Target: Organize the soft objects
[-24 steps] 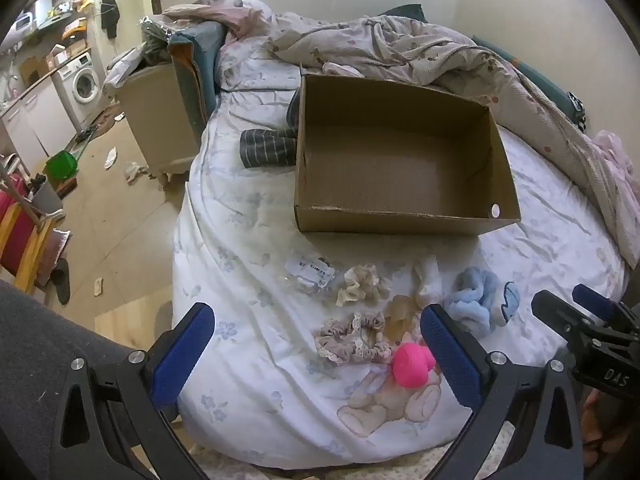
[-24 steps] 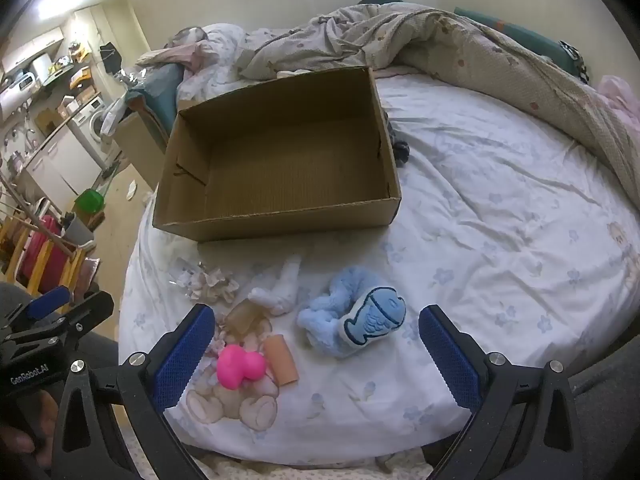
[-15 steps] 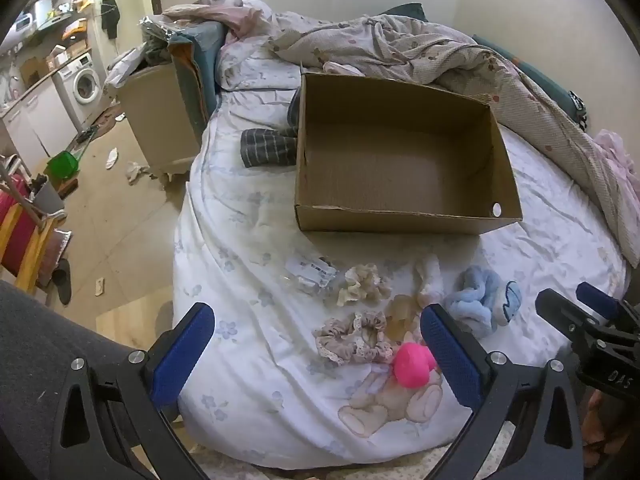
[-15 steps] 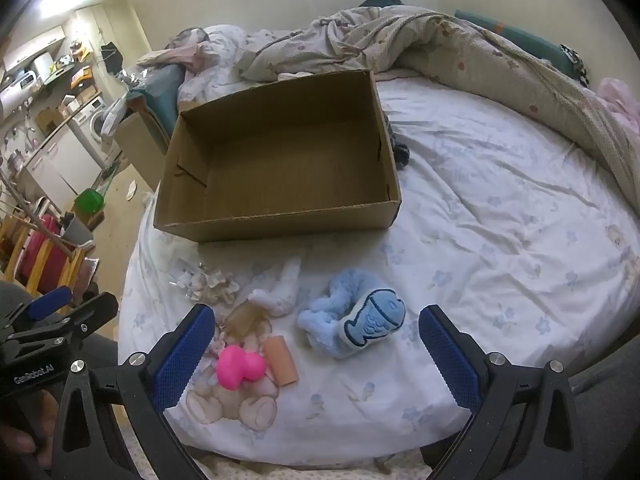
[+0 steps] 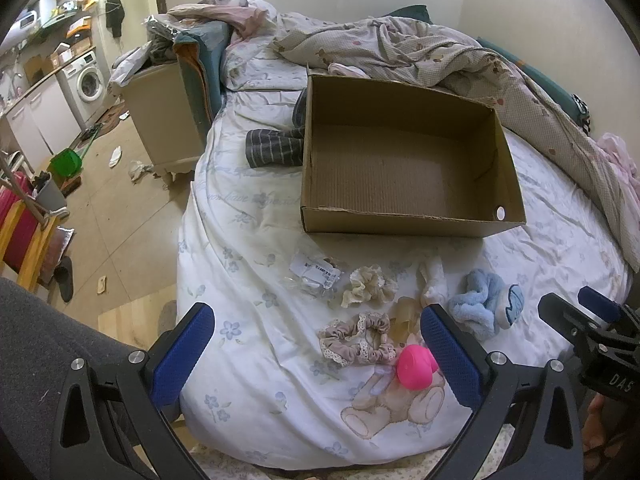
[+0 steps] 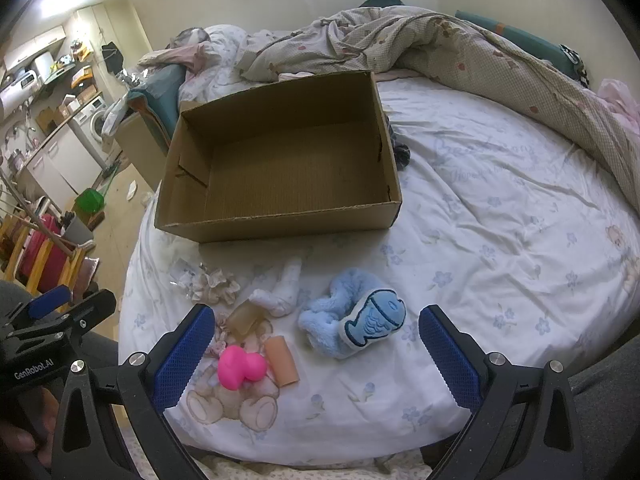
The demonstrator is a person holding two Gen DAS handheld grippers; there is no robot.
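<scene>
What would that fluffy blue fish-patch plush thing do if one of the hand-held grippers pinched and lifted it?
The fluffy blue plush item with a fish patch lies in crumpled folds on the white flowered bedsheet, so it would probably squash and droop rather than hold its shape. Its pile looks grippy, so slipping seems unlikely. It looks light for its bulk, and it should not roll.
</scene>
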